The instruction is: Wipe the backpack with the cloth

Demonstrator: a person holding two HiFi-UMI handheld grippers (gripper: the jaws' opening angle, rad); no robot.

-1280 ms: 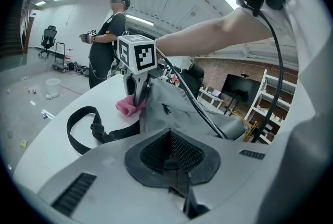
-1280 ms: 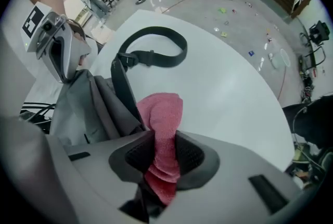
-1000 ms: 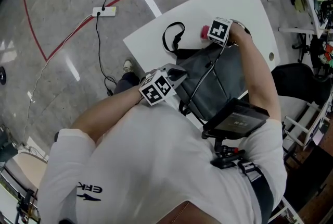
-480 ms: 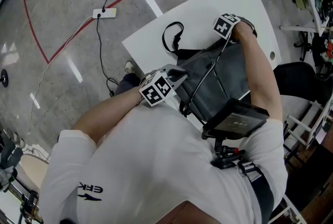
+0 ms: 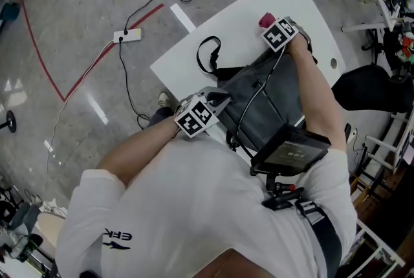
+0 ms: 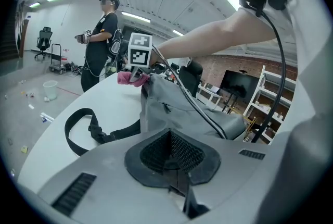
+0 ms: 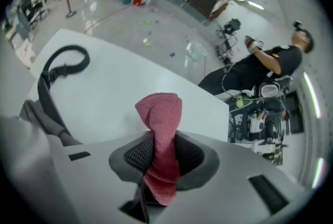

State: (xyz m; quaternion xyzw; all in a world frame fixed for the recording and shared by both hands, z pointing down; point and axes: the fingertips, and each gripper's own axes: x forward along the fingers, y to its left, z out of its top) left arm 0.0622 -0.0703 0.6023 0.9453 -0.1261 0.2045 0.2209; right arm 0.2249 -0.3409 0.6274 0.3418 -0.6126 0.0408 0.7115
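Observation:
A grey backpack (image 5: 268,99) lies on the white table (image 5: 304,2); its black strap loop (image 5: 207,53) spreads over the tabletop. At the bag's far top end my right gripper (image 5: 272,26) is shut on a pink cloth (image 5: 266,19). In the right gripper view the cloth (image 7: 161,111) stands up out of the closed pads (image 7: 132,152), above the table. My left gripper (image 5: 218,97) sits at the bag's near corner, shut, with what looks like a thin dark backpack strap (image 6: 179,184) pinched between its pads. From there the backpack (image 6: 177,108) and the cloth (image 6: 130,78) lie ahead.
The table's near edge (image 5: 169,79) drops to a grey floor with a power strip (image 5: 127,35), cables and red tape. A black chair (image 5: 369,89) and shelving stand at the right. Another person (image 6: 101,46) stands beyond the table. A cable (image 5: 255,99) crosses the bag.
My right gripper has slid with the cloth along the backpack's top end toward the far side of the table. The left gripper has stayed at the near corner.

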